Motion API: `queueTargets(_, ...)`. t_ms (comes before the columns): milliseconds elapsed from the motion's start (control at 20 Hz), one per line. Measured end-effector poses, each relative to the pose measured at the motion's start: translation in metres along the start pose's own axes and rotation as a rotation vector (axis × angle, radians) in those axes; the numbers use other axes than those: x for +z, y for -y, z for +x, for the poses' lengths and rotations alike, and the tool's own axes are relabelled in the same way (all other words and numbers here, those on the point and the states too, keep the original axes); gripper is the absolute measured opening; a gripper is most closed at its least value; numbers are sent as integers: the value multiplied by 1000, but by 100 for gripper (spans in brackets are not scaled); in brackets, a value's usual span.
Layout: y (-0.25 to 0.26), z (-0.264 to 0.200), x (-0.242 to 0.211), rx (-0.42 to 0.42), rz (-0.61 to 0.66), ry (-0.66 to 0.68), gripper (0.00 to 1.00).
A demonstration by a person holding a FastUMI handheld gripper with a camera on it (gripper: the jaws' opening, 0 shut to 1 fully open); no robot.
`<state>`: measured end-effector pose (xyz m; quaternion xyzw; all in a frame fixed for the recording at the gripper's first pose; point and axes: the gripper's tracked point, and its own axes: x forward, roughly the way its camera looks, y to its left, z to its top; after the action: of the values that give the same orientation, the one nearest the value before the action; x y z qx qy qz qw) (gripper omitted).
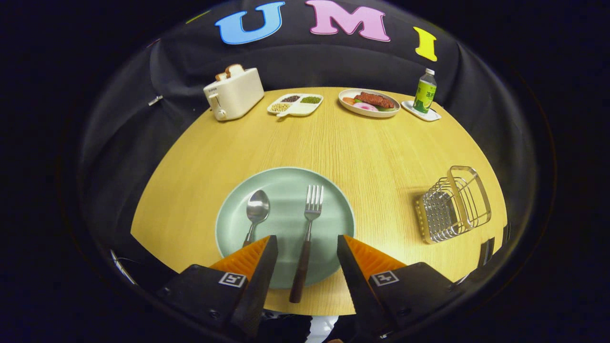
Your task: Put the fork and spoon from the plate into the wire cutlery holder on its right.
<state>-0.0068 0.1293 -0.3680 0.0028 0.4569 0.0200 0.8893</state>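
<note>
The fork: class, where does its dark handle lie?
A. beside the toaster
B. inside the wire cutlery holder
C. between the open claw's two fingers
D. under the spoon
C: the fork lies on the plate, its handle running back between the fingers of the open claw.
</note>
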Motion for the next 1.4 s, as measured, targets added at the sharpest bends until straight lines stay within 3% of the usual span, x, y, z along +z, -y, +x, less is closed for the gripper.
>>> queueTargets(250, -1, 27, -23, -38, -42, -131, 73)
queueTargets(450, -1, 37, -28, -62, -64, -191, 60)
queueTargets(600, -5, 36, -31, -47, -82, -257, 56)
queueTargets(650, -7, 37, -34, -39, -96, -290, 53)
queueTargets(700, -8, 36, -33, -34, -101, -307, 39)
queueTargets(800, -9, 38, -33, -29, -96, -337, 26)
queueTargets(850, -10, 38, -33, -25, -80, -340, 26)
queueTargets(900, -11, 39, -32, -15, -80, -339, 14)
queueTargets(1150, -7, 34, -30, 62, -58, -326, 7)
queueTargets(1400, 1, 6, 3, 109, -65, -263, 7)
